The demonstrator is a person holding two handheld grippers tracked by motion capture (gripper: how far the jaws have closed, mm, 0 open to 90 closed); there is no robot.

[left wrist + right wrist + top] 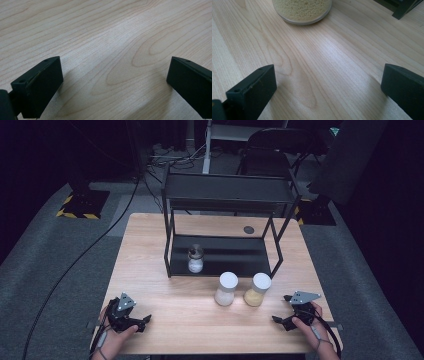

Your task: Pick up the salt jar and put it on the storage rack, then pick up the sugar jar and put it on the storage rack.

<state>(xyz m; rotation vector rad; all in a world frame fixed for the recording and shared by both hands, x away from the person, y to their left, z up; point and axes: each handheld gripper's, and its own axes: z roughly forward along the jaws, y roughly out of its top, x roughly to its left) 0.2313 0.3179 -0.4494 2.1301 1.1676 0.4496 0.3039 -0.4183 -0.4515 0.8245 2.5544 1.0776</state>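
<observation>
Left gripper (142, 321): I have it low at the near left of the table (150, 240), jaws spread wide with bare wood between them – nothing held.
Right gripper (279, 321): low at the near right, jaws just as wide and empty; the wood grain runs clear between the pads.
Yellow jar (302, 10): straight ahead of my right jaws and a little toward the left one, near but not touching. From above it stands with a white lid, just beside its neighbour.
White jar (226, 289): next to the yellow jar, well ahead of my left jaws and off to their right.
Small jar (195, 259): farther off, already standing on the lower shelf of the rack (225, 195).
Step in hand: I read this as the pause before a pick – one jar is shelved, two wait in front of the rack, neither gripper is committed.
Next move: I judge the right gripper should go forward until the yellow jar sits between the open jaws, then close on its body below the lid.
Hard to make out: the right gripper view cuts off the yellow jar's top; what fills the small jar is too dim to name; the upper shelf looks bare, though it is dark.
</observation>
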